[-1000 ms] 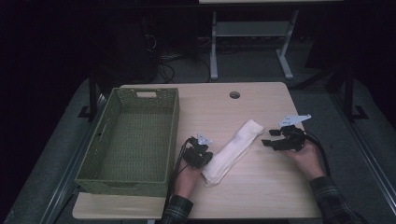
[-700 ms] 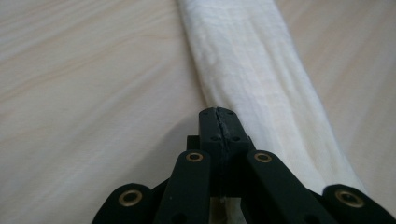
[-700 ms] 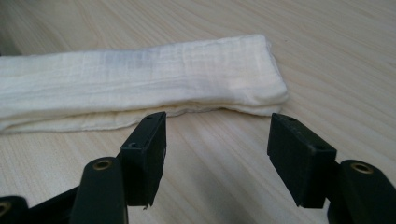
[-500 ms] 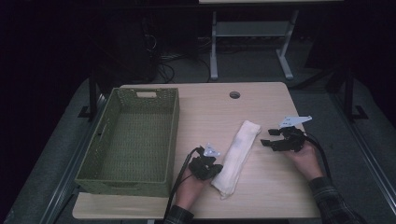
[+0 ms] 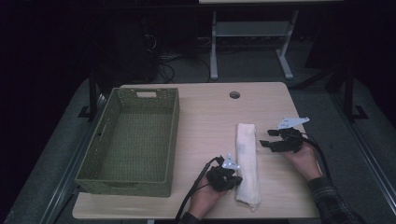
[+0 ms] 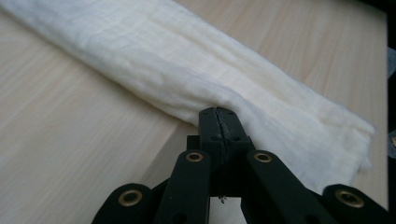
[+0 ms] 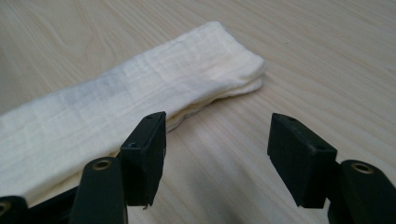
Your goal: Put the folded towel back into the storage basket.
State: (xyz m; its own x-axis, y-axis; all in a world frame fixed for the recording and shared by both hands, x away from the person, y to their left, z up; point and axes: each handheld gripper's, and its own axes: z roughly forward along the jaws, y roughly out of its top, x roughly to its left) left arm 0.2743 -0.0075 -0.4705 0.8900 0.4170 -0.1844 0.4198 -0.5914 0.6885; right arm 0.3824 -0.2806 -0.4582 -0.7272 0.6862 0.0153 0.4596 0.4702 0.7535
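A folded white towel [image 5: 246,158] lies lengthwise on the light wooden table [image 5: 210,121], right of centre. My left gripper [image 5: 236,179] is at the towel's left edge near its near end. In the left gripper view its jaws are pressed together on a fold at the edge of the towel [image 6: 187,70], and the left gripper [image 6: 218,115] is shut. My right gripper [image 5: 265,138] rests just right of the towel's far end. It is open in the right gripper view [image 7: 217,135], with bare table between its fingers and the towel [image 7: 116,107] beside the left finger.
A green woven basket [image 5: 173,140] with nothing in it stands on the left half of the table. A round cable hole [image 5: 234,94] sits near the far edge. The near table edge runs close below the towel's near end. Dark floor and a desk frame lie beyond.
My left gripper has moved right and toward the near edge, pulling the towel's near end with it. The towel has swung from a diagonal to nearly straight. The right gripper has stayed put.
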